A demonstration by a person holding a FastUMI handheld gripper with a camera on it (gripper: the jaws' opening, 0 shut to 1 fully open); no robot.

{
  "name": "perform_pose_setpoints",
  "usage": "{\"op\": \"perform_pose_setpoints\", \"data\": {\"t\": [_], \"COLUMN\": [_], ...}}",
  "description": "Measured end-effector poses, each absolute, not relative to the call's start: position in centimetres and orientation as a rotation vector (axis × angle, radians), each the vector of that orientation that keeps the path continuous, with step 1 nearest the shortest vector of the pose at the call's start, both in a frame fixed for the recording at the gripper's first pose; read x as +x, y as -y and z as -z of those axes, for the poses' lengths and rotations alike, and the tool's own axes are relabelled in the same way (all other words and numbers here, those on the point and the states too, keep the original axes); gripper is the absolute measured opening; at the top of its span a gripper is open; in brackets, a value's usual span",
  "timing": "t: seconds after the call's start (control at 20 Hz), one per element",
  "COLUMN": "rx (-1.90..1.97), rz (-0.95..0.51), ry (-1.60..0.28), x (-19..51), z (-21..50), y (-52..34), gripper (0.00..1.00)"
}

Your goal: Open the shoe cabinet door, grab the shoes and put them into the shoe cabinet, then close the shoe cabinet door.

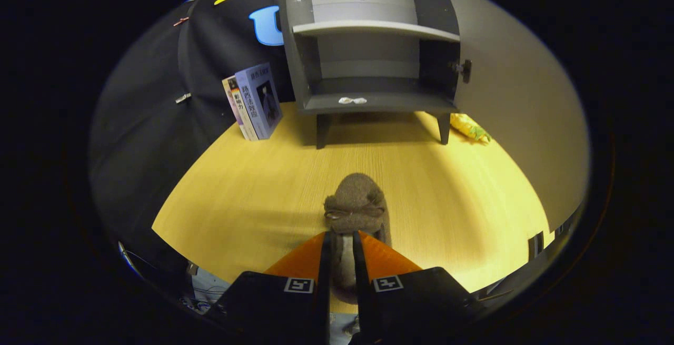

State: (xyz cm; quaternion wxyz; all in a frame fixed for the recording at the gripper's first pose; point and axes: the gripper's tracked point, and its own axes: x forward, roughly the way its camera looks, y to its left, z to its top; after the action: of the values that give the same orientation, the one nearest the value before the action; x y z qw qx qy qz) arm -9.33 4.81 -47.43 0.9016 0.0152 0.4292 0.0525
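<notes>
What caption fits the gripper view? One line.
Fingers shut on a shoe on the table, facing the open cabinet.

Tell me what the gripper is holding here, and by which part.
The gripper is shut on the brown fuzzy shoe, both fingers pinching its heel end, toe pointing toward the open cabinet.

Fuzzy brown shoe (354, 205) pinched between jaws; shoe cabinet (374, 45) open beyond.
</notes>
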Motion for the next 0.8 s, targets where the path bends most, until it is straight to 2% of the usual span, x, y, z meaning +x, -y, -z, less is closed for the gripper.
{"op": "perform_pose_setpoints", "data": {"t": [0.35, 0.8], "rx": [0.063, 0.030], "rz": [-0.082, -0.069], "ry": [-0.974, -0.949], "x": [-9.7, -6.0], "z": [52.6, 54.7], "y": [-5.8, -6.0], "gripper": [0.26, 0.26]}}
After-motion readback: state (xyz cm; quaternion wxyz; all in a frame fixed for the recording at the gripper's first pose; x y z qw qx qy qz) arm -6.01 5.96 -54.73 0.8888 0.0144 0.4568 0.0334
